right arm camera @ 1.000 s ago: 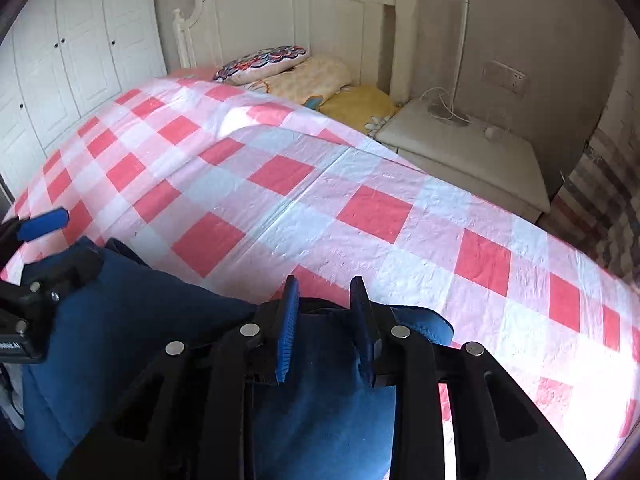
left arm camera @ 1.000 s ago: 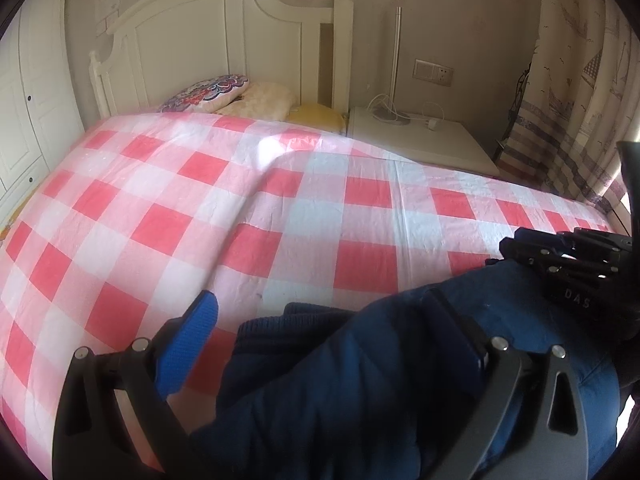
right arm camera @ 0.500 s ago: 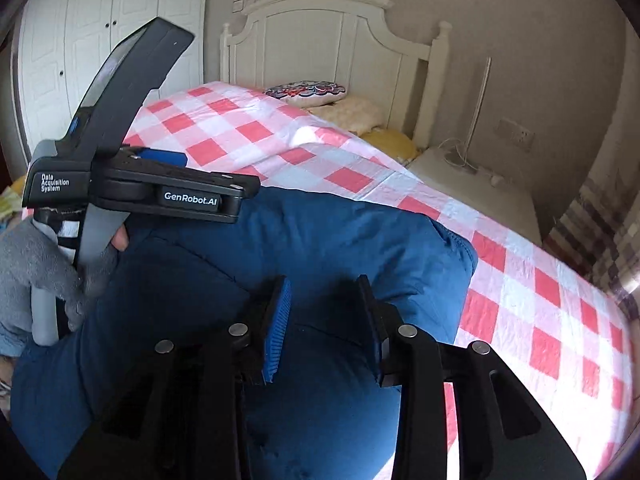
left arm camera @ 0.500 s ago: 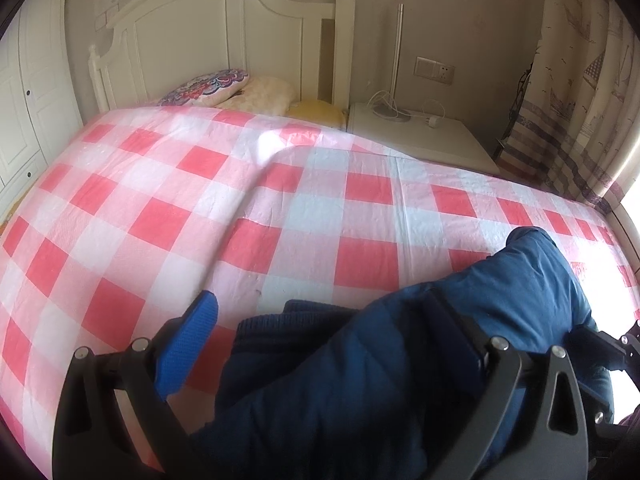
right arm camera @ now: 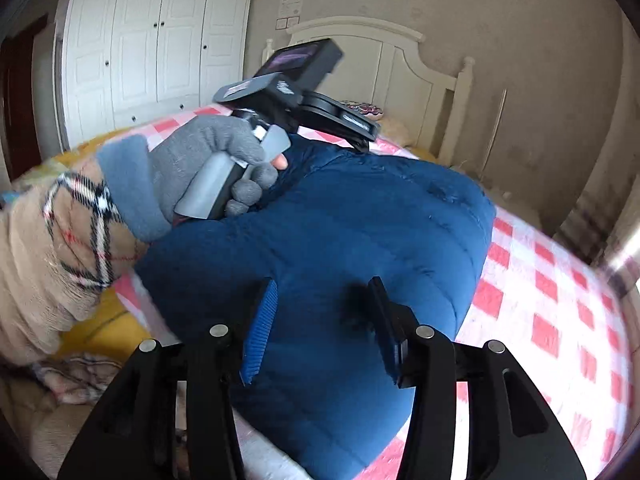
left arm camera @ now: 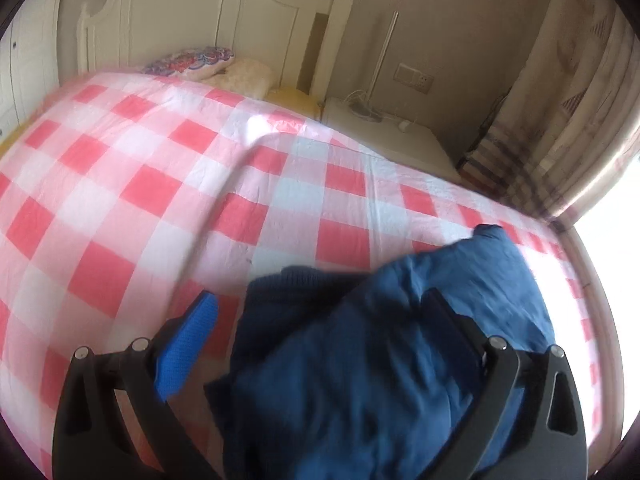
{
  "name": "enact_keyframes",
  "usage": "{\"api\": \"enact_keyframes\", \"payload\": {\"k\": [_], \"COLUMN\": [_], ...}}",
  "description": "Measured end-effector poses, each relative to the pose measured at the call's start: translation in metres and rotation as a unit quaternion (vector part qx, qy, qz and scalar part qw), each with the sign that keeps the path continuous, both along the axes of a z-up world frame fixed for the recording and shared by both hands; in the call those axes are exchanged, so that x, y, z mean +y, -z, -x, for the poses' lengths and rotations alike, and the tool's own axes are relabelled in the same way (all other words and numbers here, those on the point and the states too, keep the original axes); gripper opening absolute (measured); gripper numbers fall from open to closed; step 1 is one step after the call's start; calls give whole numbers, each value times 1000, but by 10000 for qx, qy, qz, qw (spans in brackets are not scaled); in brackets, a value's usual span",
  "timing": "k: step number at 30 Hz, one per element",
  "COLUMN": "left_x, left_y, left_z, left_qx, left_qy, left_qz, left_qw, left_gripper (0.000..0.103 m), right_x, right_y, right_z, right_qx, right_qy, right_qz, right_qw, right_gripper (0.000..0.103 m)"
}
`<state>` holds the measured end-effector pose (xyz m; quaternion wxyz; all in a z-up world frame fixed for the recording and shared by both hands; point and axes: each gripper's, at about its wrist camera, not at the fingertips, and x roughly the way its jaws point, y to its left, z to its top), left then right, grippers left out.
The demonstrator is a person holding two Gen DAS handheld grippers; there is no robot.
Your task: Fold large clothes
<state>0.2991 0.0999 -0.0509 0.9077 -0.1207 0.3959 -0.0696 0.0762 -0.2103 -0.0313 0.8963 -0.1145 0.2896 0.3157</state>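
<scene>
A dark blue padded jacket [left arm camera: 400, 344] lies bunched on the red and white checked bed cover [left arm camera: 168, 184]. My left gripper [left arm camera: 320, 320] is open wide, its jaws on either side of the jacket's ribbed edge, the right finger partly hidden by cloth. In the right wrist view the jacket [right arm camera: 360, 236] fills the middle as a puffy mound. My right gripper [right arm camera: 320, 320] is open and empty just above it. The left gripper's body [right arm camera: 288, 96], held by a grey gloved hand, sits at the jacket's far side.
A white headboard [left arm camera: 224, 32] and pillows [left arm camera: 192, 64] stand at the far end of the bed. A white bedside table [left arm camera: 384, 136] and a patterned curtain [left arm camera: 560, 112] are at the right. White wardrobe doors [right arm camera: 152, 48] stand at the left. Yellow bedding [right arm camera: 104, 328] lies below the jacket.
My right gripper has pulled back, turned left and opened wider, free of the jacket. The left gripper has tilted; the right gripper has left its view. The jacket is folded over into a mound.
</scene>
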Motion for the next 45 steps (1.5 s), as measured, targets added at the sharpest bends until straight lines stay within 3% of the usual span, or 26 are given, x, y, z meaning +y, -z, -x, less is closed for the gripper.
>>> {"api": "enact_keyframes", "payload": {"k": [2,3,8,11,15,17,20,22,24,27,29,32,34,39,45], "left_x": [24,38,73,68,56,49,38,31,23,5,-8,-35,-54,-112,-150], "left_y": [-4,-3,29,52,75,83,84,83,79,56,44,34,27,11,33], "left_z": [29,44,99,116,112,106,99,98,99,108,111,95,74,9,-43], "left_qx": [26,114,792,1087,1279,1303,1301,1314,1258,948,785,624,526,336,498], "left_qy": [339,567,1262,1667,1861,1877,1915,1979,1992,1897,1909,1970,1980,2008,1856], "left_qz": [632,982,1927,2318,2618,2753,2550,2488,2398,1916,1783,1659,1660,1624,1426], "left_qw": [9974,9935,9699,9522,9383,9338,9388,9390,9418,9583,9621,9643,9646,9655,9709], "left_gripper": [101,101,101,101,101,101,102,102,101,77,63,57,55,54,58], "right_x": [-31,-46,-89,-88,-81,-78,-77,-73,-70,-65,-68,-81,-92,-134,-171], "right_y": [-12,-15,2,24,44,53,69,71,68,54,47,34,25,9,35], "right_z": [-2,-3,-21,-39,-57,-67,-80,-81,-78,-64,-60,-61,-72,-117,-172], "right_qx": [581,717,1487,2087,2709,2865,3215,3259,3129,2563,2226,1782,1470,1052,1474], "right_qy": [-86,9,280,477,404,497,405,332,292,334,433,619,810,1362,1744], "right_qz": [-847,-1151,-2128,-2261,-2538,-2509,-2712,-2746,-2729,-2516,-2419,-2299,-2121,-2039,-2044], "right_qw": [9947,9908,9653,9503,9277,9233,9064,9040,9093,9327,9434,9547,9627,9638,9519], "right_gripper": [76,99,99,99,99,99,99,99,95,78,74,69,67,66,67]}}
